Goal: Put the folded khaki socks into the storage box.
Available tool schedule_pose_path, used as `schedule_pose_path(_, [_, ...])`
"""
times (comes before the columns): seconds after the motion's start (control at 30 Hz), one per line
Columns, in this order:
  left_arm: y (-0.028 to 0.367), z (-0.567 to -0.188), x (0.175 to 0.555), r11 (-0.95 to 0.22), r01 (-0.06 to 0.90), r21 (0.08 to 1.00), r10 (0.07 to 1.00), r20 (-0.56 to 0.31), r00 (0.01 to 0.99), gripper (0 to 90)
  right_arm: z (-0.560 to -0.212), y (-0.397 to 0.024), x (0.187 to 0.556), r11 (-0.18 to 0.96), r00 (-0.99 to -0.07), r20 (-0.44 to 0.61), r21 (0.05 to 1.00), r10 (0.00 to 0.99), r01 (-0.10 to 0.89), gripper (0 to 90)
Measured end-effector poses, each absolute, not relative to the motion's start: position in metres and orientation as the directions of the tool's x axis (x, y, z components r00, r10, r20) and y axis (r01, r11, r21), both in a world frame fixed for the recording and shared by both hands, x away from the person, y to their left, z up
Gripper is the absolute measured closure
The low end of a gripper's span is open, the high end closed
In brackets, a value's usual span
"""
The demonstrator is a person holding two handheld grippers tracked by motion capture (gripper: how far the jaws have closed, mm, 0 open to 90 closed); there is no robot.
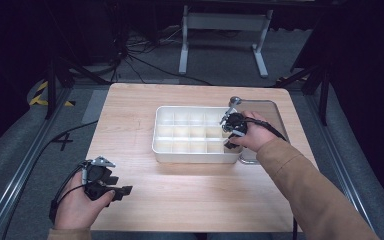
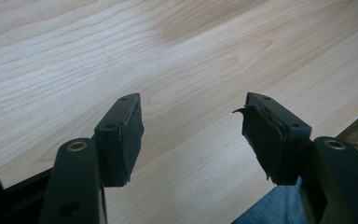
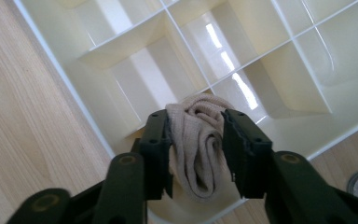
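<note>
The wooden surface (image 1: 190,185) is carrying a white divided tray (image 1: 162,150). Over the tray's near right corner, the right claw (image 3: 196,133) is pinching a rolled beige sock (image 3: 200,154) between its pads. Best to lower it squarely into one compartment, clear of the dividers, before letting go. The left claw (image 2: 193,135) is resting wide apart and holding nothing.

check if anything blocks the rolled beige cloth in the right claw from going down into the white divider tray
Nothing visible does. The right claw grips the rolled beige cloth directly above the white divider tray, and the open cells below it look empty. Only the thin divider walls could catch the roll if it comes down off-centre.
</note>
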State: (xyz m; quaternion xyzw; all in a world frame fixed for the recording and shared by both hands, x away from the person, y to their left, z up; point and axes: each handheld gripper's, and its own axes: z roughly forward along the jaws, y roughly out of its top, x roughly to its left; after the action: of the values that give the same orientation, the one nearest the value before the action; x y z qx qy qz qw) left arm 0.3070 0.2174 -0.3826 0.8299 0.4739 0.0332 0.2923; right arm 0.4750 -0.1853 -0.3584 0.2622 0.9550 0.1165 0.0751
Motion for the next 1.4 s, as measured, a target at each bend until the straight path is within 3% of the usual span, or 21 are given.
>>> schedule_pose_path(0.1, [0.218,-0.383,0.307,-0.378,0.768,0.518,0.806,-0.224,0.548,38.7,-0.361,-0.187,0.479,0.837,-0.849,-0.084,0.246,0.521,0.489,72.8])
schedule_pose_path(0.33, [0.217,-0.382,0.307,-0.379,0.767,0.518,0.806,-0.223,0.548,38.5,-0.371,-0.19,0.484,0.814,-0.83,-0.044,0.228,0.556,0.534,77.1])
schedule_pose_path(0.73, [0.215,-0.381,0.306,-0.385,0.764,0.518,0.803,-0.22,0.554,38.5,-0.395,-0.183,0.486,0.83,-0.837,-0.028,0.15,0.547,0.538,77.3])
schedule_pose_path(1.07, [0.217,-0.381,0.307,-0.38,0.765,0.519,0.805,-0.222,0.55,38.4,-0.391,-0.191,0.486,0.81,-0.829,0.012,0.204,0.559,0.55,71.8])
schedule_pose_path(1.4, [0.217,-0.381,0.307,-0.383,0.762,0.523,0.805,-0.215,0.552,38.2,-0.365,-0.216,0.482,0.73,-0.793,0.064,0.351,0.606,0.587,61.9])
